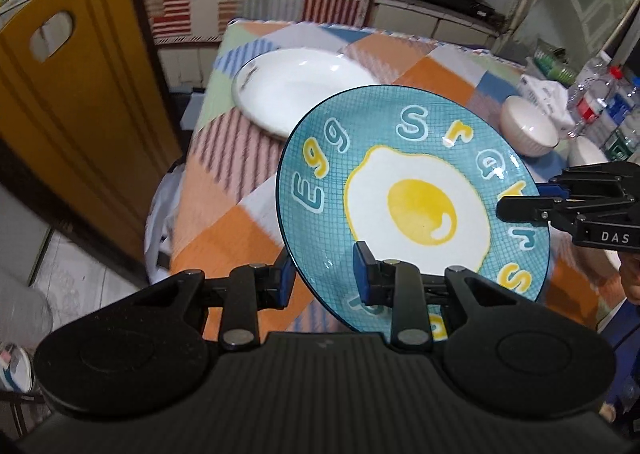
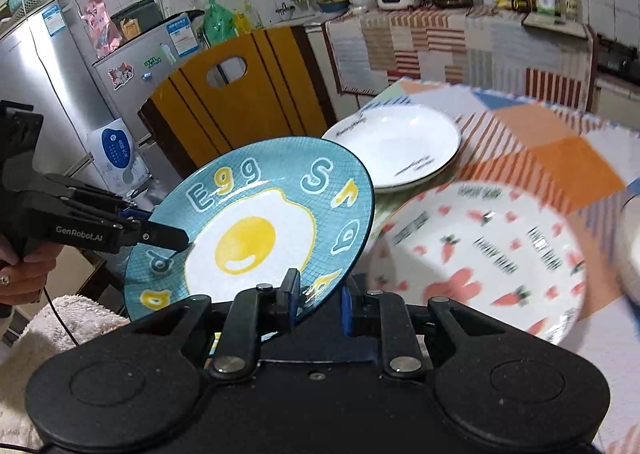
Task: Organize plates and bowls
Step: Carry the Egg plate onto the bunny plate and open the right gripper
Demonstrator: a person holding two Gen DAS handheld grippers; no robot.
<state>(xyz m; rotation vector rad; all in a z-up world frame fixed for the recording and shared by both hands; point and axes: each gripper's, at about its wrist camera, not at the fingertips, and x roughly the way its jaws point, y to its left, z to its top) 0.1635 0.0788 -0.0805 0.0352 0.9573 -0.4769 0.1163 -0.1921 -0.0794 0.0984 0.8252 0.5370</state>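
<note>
Plates are the business: the blue egg plate (image 1: 412,209) hangs tilted above the near edge of the patchwork tablecloth (image 1: 248,157), pinched at its near rim by the left gripper (image 1: 322,278) and at its right rim by the right gripper (image 2: 316,300), both clamped narrow on it. Just right of it the carrot plate (image 2: 480,254) lies flat on the cloth. Farther back sits the white plate (image 1: 296,87), with a white bowl (image 1: 528,125) at far right and an orange chair (image 1: 76,93) on the left.
</note>
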